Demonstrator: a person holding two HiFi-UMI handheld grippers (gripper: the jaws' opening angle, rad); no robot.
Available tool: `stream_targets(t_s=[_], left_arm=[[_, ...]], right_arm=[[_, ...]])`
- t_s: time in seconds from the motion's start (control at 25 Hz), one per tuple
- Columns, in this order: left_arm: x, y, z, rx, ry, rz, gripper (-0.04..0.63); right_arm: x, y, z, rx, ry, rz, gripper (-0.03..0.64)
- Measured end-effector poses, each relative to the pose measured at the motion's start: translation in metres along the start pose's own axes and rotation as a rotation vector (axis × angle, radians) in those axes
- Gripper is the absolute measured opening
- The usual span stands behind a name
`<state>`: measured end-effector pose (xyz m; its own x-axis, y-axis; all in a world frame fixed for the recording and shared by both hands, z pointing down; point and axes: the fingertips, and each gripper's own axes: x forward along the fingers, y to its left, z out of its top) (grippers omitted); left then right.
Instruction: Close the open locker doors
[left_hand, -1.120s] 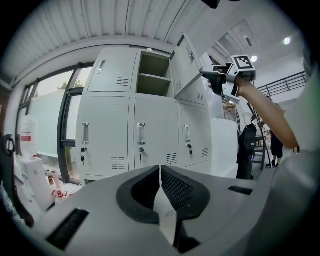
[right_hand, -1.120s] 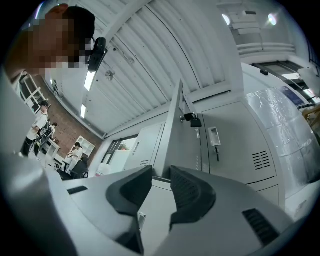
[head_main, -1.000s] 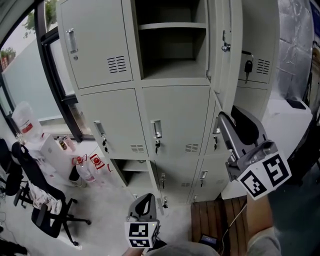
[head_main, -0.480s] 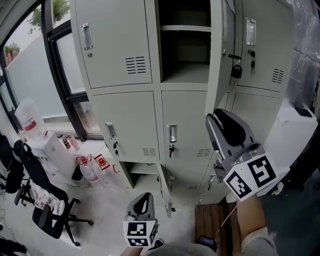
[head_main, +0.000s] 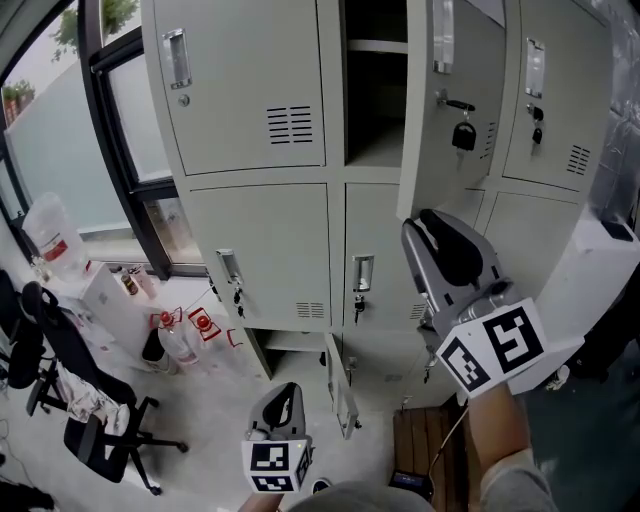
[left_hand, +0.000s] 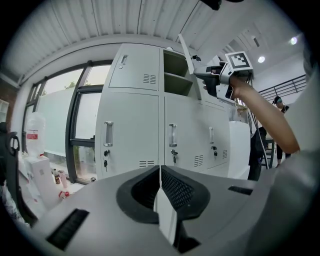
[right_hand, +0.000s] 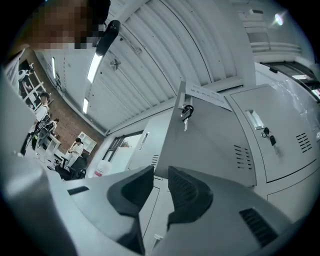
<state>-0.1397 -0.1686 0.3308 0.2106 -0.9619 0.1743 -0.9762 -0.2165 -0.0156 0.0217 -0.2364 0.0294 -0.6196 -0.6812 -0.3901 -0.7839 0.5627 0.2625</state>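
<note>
You are closing the upper locker door (head_main: 440, 110) at upper centre: with the right gripper (head_main: 428, 222) at its lower edge, jaws slightly apart and empty, and the left gripper (head_main: 288, 394) hanging with jaws pressed together, push it flush next.

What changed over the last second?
The upper locker door has swung left, toward shut, and the opening beside it is narrower. The right hand-held gripper moved left with it, at its lower edge, jaws slightly apart. Nothing was taken hold of or let go. Unchanged: the left hand-held gripper is low and shut, and the bottom locker door is ajar.
</note>
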Motion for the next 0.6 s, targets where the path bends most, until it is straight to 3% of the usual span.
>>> stream_targets(t_s=[0.6], left_arm=[[0.023, 0.067, -0.012, -0.031, 0.025, 0.034, 0.017]], right_arm=[[0.072, -0.006, -0.037, -0.02, 0.02, -0.046, 0.08]])
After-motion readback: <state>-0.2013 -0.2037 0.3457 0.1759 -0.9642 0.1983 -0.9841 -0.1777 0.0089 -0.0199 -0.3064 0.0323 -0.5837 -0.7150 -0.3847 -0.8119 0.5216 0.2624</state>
